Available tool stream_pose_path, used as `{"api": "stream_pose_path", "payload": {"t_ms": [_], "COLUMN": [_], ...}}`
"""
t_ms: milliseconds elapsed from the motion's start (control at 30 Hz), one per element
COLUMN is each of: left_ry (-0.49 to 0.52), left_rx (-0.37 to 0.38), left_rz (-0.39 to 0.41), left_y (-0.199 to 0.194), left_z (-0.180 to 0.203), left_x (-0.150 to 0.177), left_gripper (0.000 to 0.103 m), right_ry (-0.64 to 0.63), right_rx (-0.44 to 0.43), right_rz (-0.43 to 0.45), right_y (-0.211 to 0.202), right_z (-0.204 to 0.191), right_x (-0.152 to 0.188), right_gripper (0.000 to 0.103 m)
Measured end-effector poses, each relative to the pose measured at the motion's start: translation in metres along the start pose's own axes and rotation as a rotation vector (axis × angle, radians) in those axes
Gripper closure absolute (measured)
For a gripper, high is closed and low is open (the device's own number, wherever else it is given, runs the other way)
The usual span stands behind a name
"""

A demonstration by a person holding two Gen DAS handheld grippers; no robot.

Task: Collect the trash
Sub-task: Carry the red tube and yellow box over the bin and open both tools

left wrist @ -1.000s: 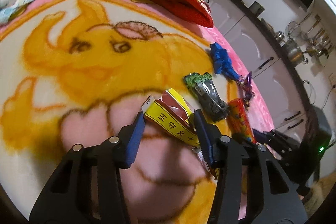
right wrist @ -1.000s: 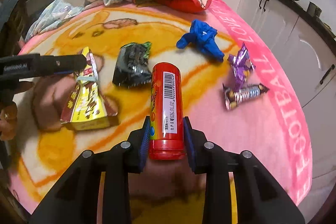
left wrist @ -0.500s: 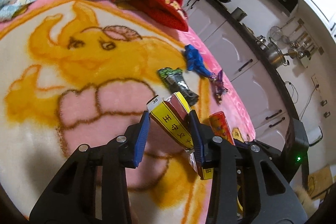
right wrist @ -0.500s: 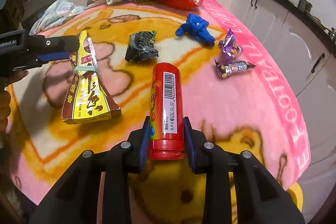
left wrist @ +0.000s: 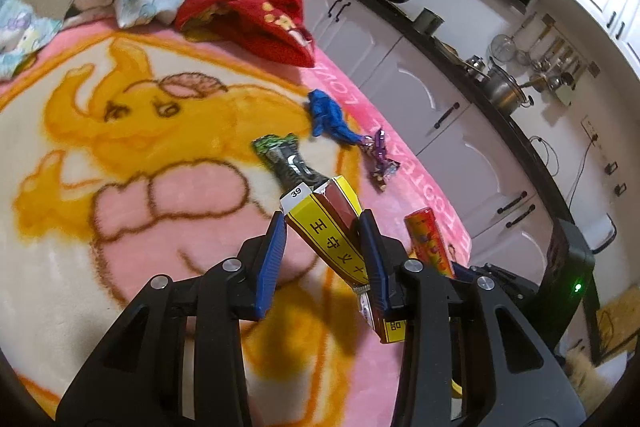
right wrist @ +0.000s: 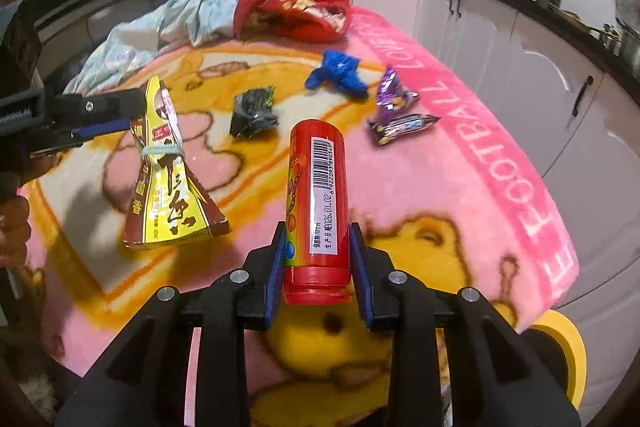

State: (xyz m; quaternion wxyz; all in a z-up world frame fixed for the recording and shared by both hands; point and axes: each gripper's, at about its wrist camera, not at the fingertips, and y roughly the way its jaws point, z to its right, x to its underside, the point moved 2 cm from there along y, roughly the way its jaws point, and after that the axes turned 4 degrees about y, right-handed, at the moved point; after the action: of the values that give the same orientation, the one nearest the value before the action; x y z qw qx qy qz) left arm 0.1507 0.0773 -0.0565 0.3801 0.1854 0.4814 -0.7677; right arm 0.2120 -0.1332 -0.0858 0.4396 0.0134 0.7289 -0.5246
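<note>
Left gripper (left wrist: 322,243) is pinching the yellow snack bag (right wrist: 168,167), which is hanging clear above the blanket (right wrist: 460,163) (its jaws have just been closing on it). Right gripper (right wrist: 318,259) is clamping the red tube (right wrist: 316,199) near its cap end. Lying loose on the blanket: dark wrapper (right wrist: 254,111), blue wrapper (right wrist: 338,75), purple wrapper (right wrist: 394,95) and candy wrapper (right wrist: 404,127).

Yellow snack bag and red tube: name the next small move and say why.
Probably carry both off the blanket toward a bin, which is not in view. The left gripper holds the yellow snack bag aloft, and the right gripper clamps the red tube.
</note>
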Motion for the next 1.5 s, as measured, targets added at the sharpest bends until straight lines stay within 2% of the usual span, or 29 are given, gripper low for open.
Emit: {"api": "stream_pose_path", "payload": {"t_ms": [333,900,1500], "left_ry": [0.099,0.249,0.374], "left_rx": [0.026,0.094,0.145], "left_rz": [0.000,-0.030,-0.113], "left_y": [0.007,0.035,0.081], "left_z": [0.047,0.128,0.192], "left_x": [-0.002,0.010,0.048], "left_gripper": [0.073,0.073,0.073], "right_ry": [0.070,0.183,0.319], "right_rx": [0.035,0.104,0.210], "right_rz": [0.062,0.147,0.158], "right_y": [-0.040,-0.103,-0.143], "right_z": [0.033,0.085,0.139], "right_x": [0.007,0.042,0.100], "right_gripper": [0.074,0.074,0.074]}}
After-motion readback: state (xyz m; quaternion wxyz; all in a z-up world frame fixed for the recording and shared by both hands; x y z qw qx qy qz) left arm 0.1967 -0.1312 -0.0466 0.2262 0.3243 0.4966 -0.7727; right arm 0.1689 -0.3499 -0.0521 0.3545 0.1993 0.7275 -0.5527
